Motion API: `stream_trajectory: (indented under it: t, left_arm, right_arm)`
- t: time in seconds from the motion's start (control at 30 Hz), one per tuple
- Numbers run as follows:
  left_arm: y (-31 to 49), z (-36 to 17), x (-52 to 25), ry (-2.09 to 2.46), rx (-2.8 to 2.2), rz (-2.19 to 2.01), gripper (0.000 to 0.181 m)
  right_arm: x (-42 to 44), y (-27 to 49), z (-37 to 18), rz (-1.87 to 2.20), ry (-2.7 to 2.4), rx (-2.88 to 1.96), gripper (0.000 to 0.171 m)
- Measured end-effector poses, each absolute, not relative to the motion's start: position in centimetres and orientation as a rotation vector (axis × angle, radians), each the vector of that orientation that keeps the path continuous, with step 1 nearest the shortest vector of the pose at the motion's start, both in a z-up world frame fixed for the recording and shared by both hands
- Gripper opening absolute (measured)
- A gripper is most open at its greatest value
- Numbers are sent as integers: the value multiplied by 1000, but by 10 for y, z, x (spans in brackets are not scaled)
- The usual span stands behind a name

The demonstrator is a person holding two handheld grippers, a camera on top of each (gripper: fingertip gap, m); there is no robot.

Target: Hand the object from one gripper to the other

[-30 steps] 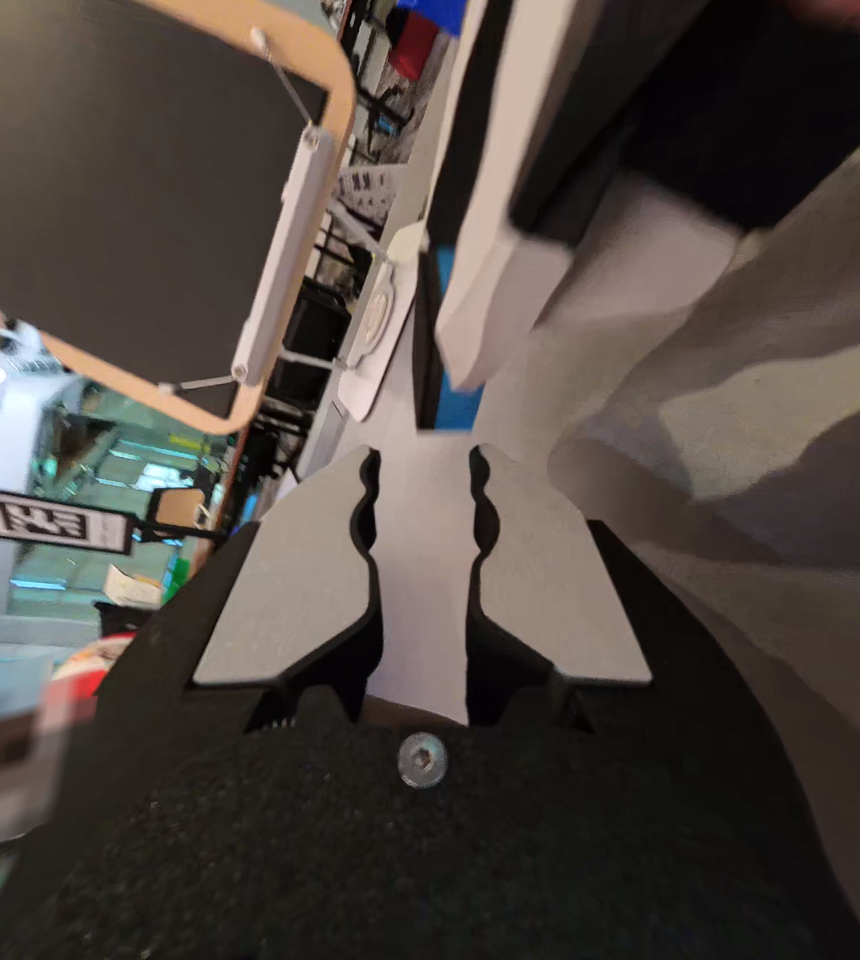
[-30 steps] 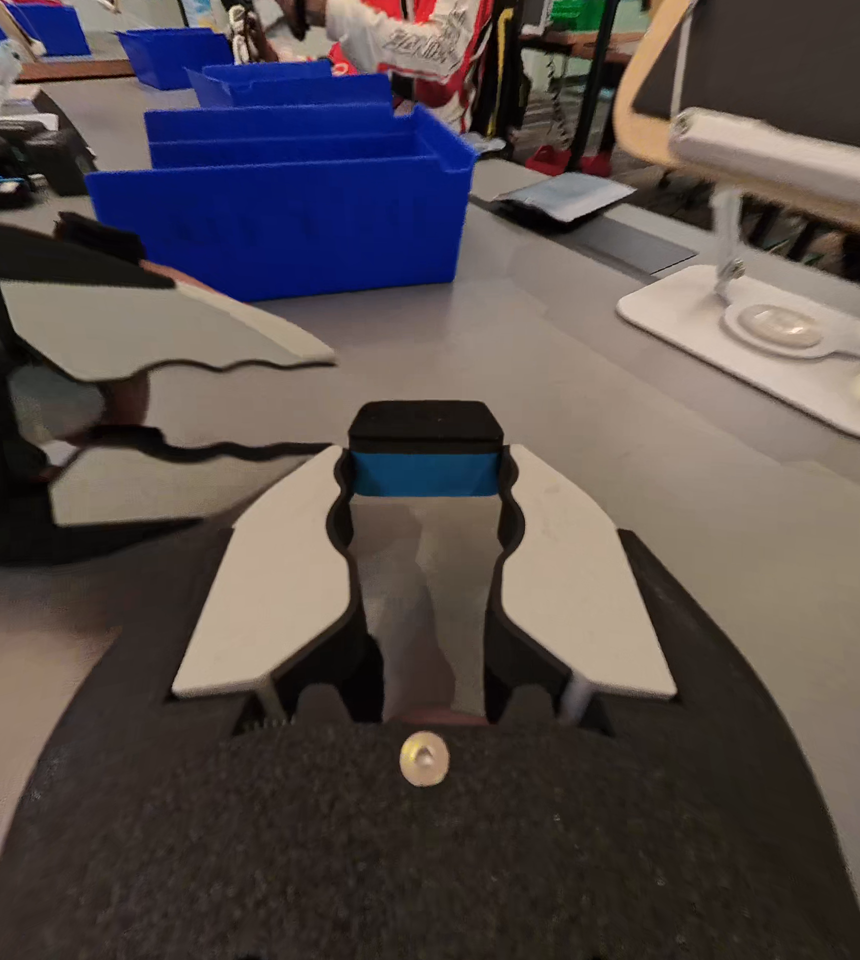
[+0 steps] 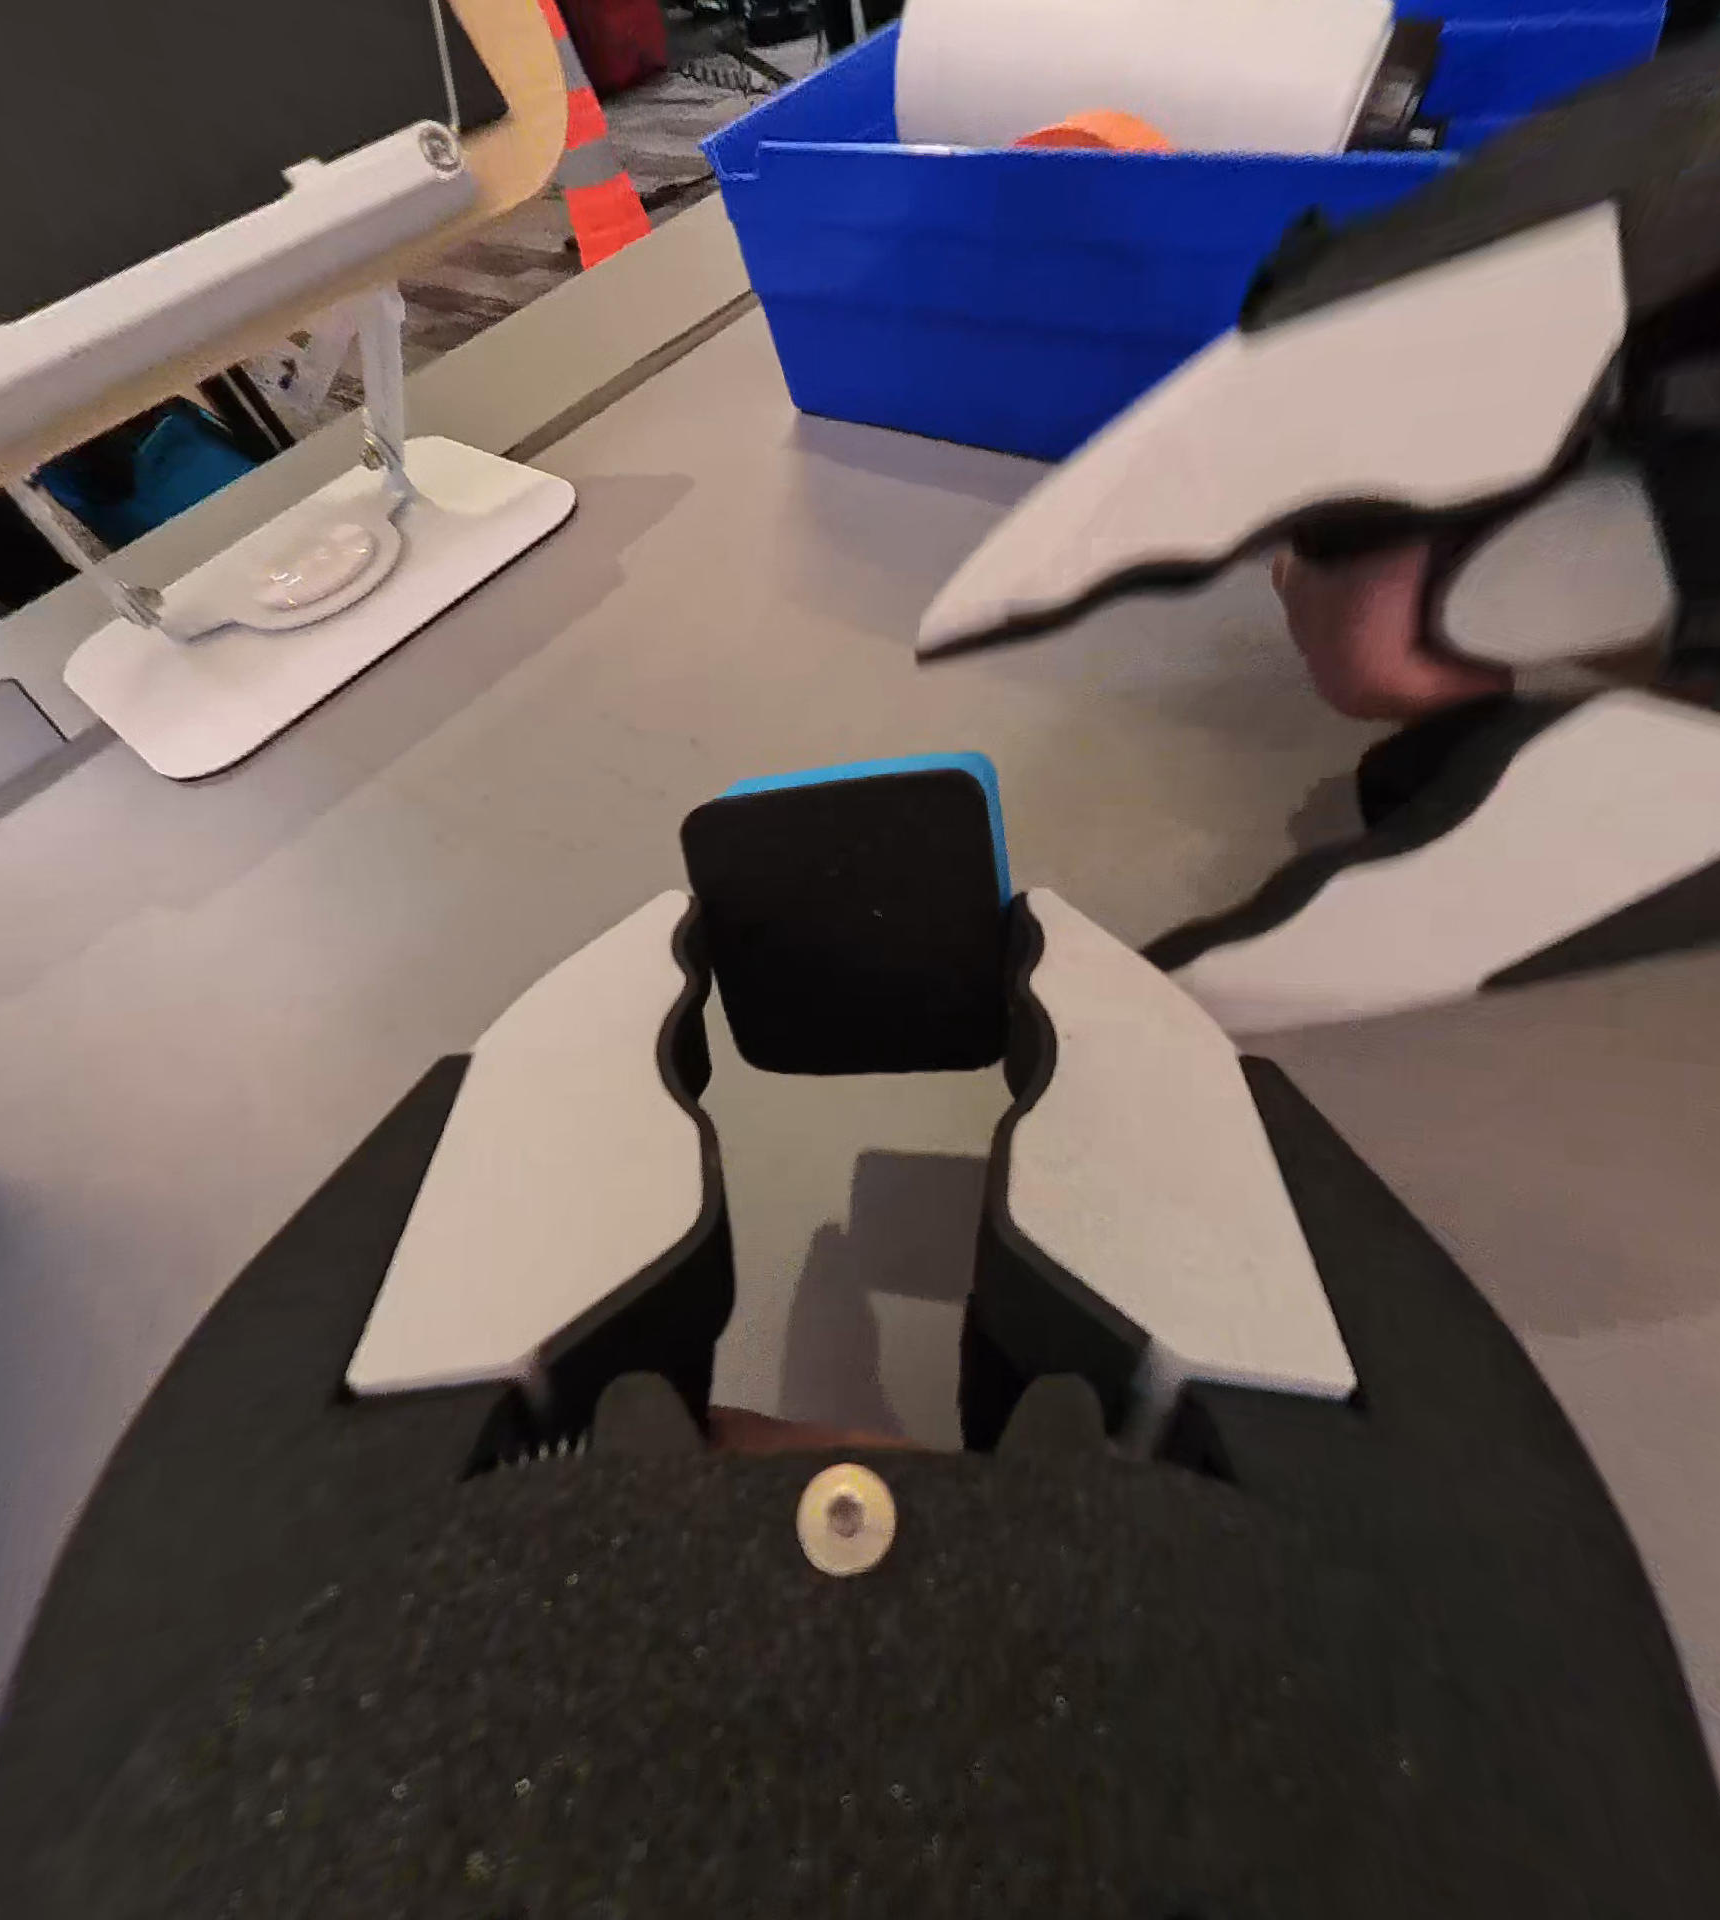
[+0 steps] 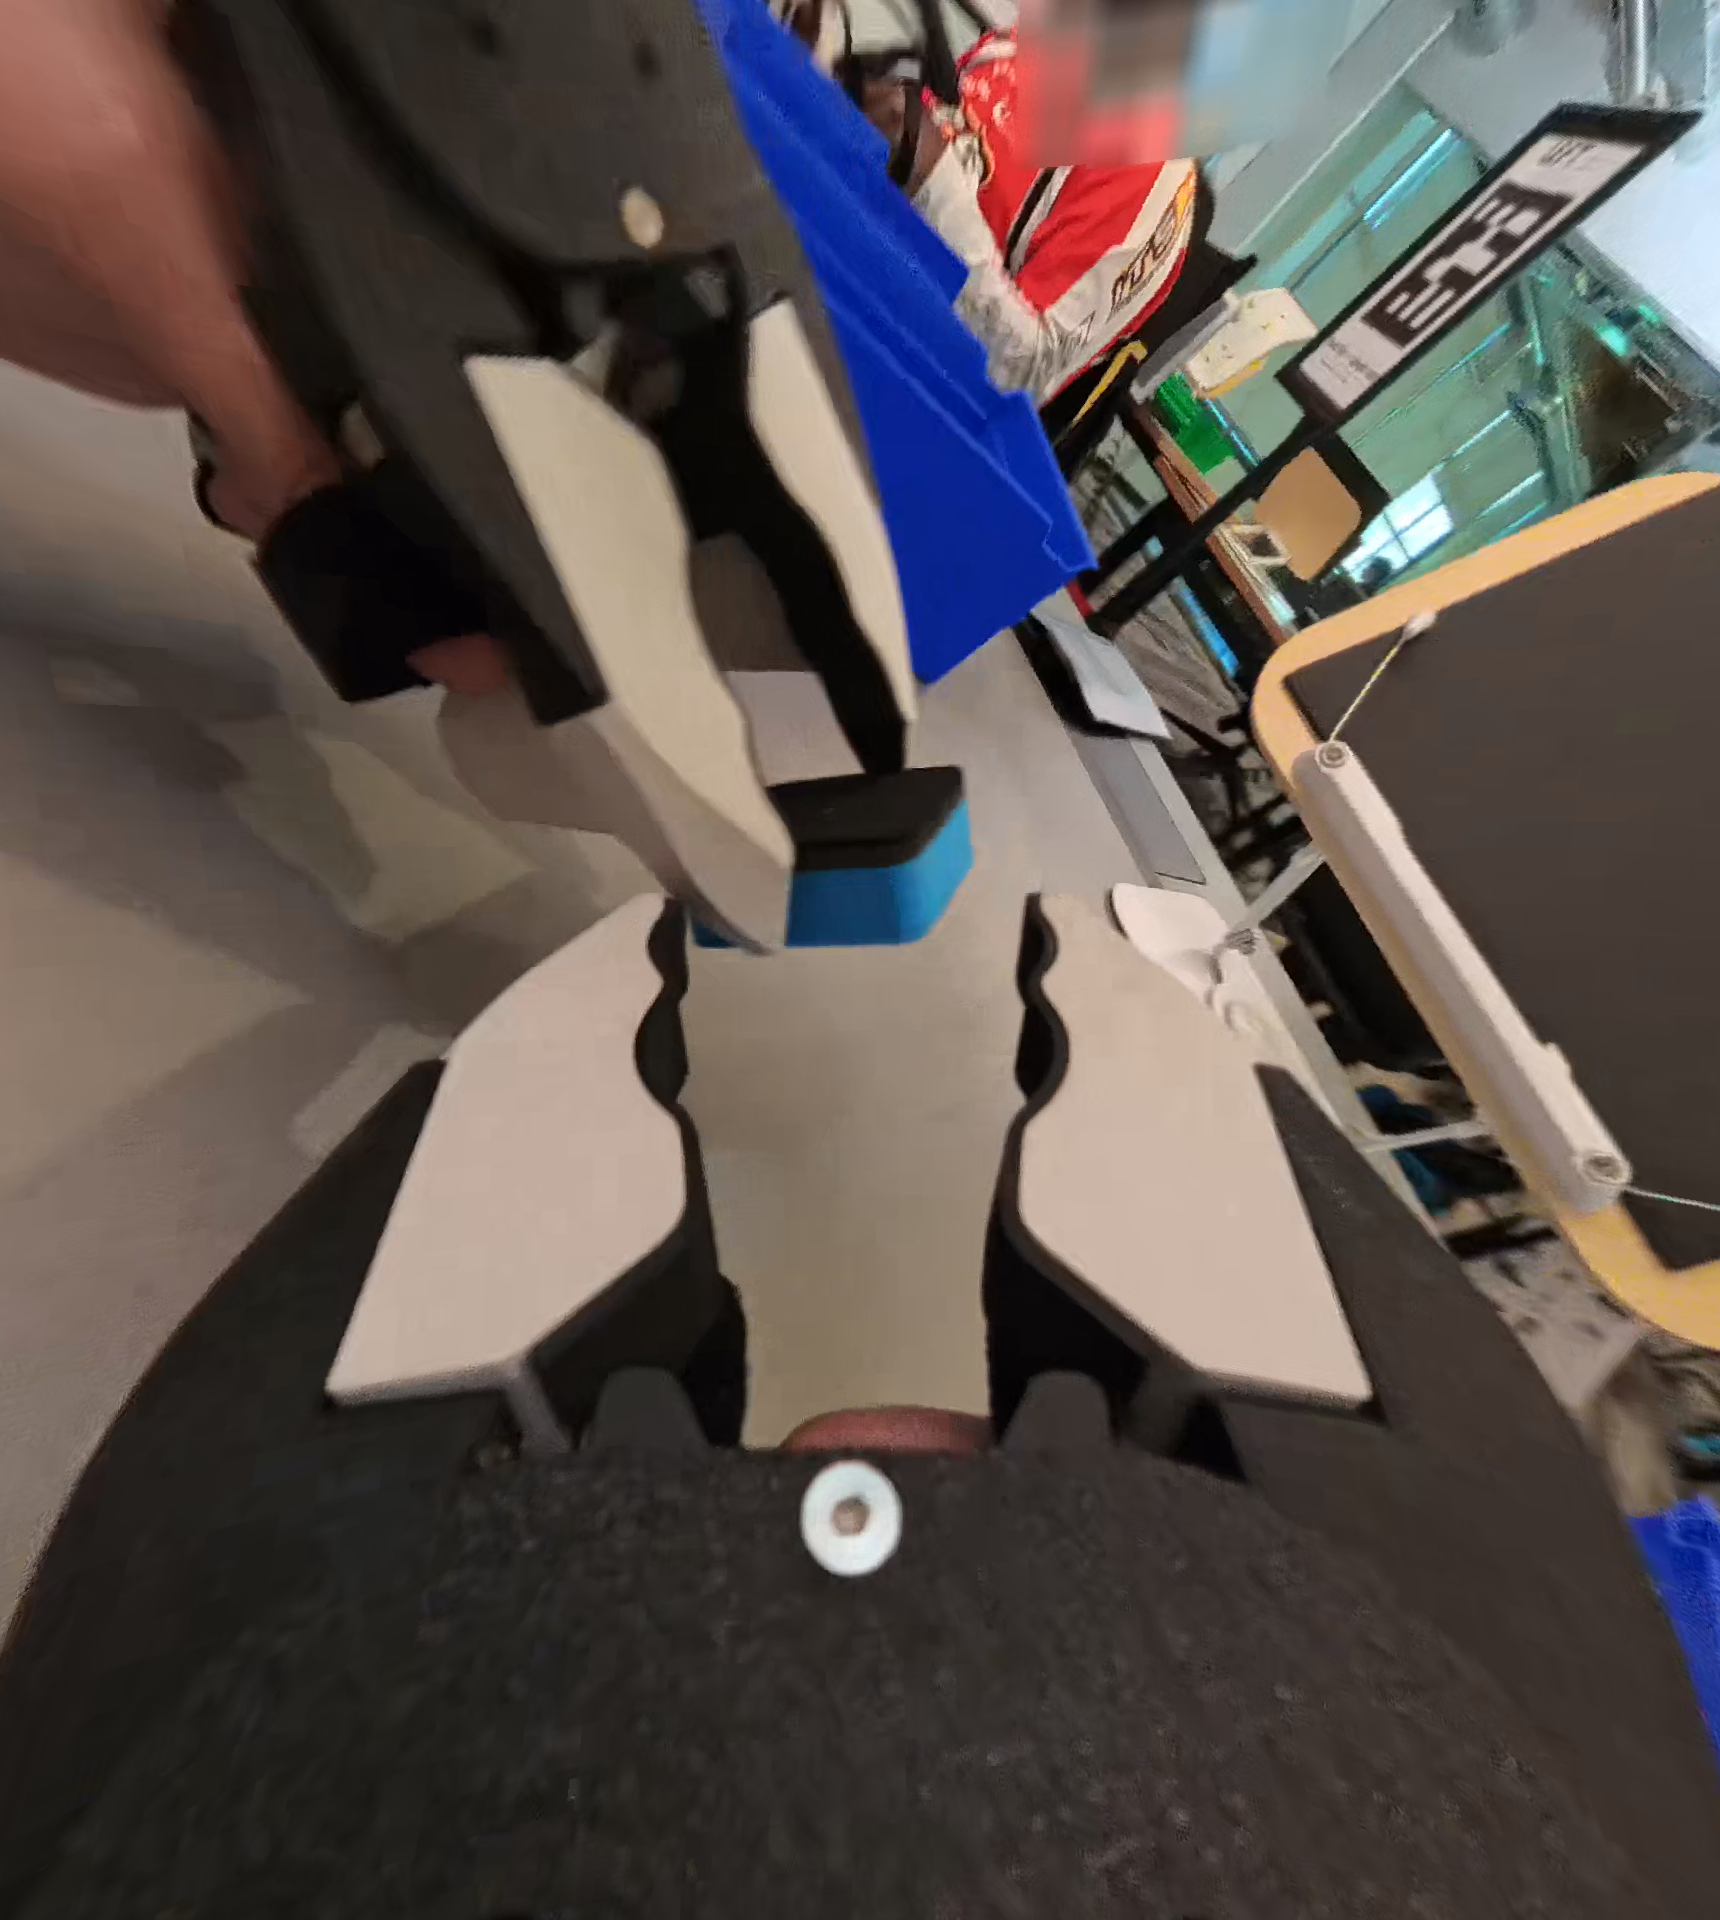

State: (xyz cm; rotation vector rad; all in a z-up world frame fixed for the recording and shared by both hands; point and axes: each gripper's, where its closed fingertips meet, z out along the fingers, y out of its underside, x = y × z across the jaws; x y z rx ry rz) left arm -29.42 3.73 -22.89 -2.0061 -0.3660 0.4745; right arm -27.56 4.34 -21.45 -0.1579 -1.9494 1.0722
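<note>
The object is a small block with a black top and a blue base. My left gripper is shut on it, both fingers pressing its sides above the grey table. My right gripper comes in from the right in that view, jaws wide apart, a little clear of the block. In the right wrist view my right gripper is open. The block sits just at its fingertips, held by the left gripper, which reaches down from the upper left.
Blue bins stand on the table behind the grippers. A white stand base carries a dark board with a wooden frame at the table's side. A person in a red and white jacket is far behind. Less than 4 cm separates the two grippers' tips.
A second ago my right gripper held the block and my left was empty. Now my left gripper holds it and my right has opened. Both grippers have turned.
</note>
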Motion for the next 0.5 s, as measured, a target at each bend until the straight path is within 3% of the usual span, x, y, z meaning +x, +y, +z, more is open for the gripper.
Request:
stream_trajectory:
  t: [0.2, 0.4, 0.5]
  left_arm:
    - [33, -239, -266, -143, -2148, 255, 54]
    - [15, -249, -227, 97, -2369, 0, 54]
    - [6, -259, -211, 177, -2470, -72, 54]
  right_arm:
    - [-267, 57, -224, 1010, -1958, 89, 57]
    - [-227, 15, -238, 833, -1839, 495, 48]
    - [-215, 3, -242, 766, -1777, 618, 33]
